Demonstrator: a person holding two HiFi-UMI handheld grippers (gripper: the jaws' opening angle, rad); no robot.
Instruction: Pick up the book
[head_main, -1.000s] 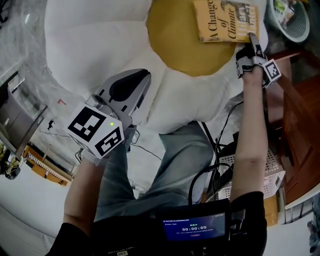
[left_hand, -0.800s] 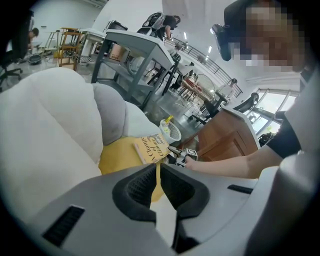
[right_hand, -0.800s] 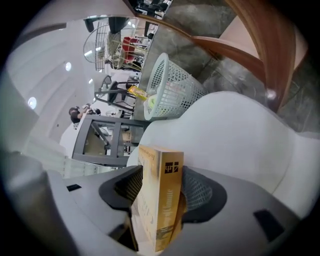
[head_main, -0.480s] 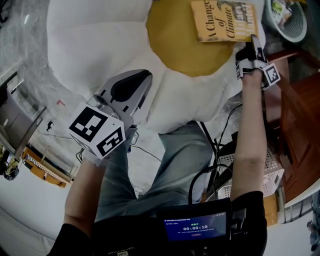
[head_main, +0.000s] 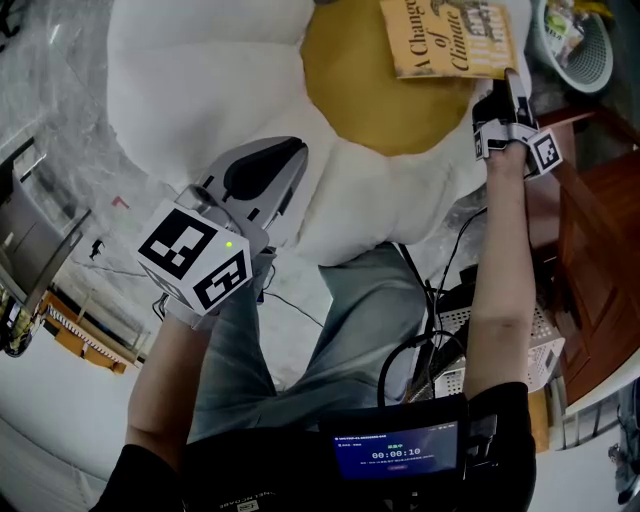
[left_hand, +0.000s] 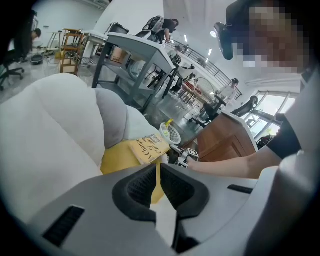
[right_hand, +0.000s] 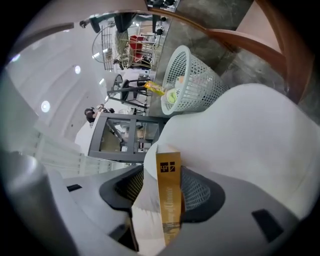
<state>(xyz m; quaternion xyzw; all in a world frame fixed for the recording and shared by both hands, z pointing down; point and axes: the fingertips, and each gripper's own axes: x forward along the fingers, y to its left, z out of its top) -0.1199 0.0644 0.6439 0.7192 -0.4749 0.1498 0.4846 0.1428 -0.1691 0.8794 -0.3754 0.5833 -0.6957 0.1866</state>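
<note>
A yellow paperback book (head_main: 445, 38) lies on the yellow centre (head_main: 375, 95) of a big white flower-shaped cushion (head_main: 200, 90), at the top of the head view. My right gripper (head_main: 512, 88) is at the book's near right edge. In the right gripper view the book's spine and pages (right_hand: 168, 200) stand between the jaws of the right gripper (right_hand: 165, 182), which is shut on them. My left gripper (head_main: 272, 172) hangs over the cushion's white near part, well left of the book, shut and empty. In the left gripper view the book (left_hand: 150, 148) lies beyond that gripper's (left_hand: 159, 170) closed jaws.
A white mesh wastebasket (head_main: 578, 40) with rubbish stands right of the cushion, also visible in the right gripper view (right_hand: 192, 82). Brown wooden furniture (head_main: 600, 250) runs along the right. Cables and a white perforated box (head_main: 545, 340) lie by the person's legs. A grey table (left_hand: 135, 50) stands behind.
The right gripper and the book's near edge have crept slightly up the head view. The left gripper has stayed in place, still shut.
</note>
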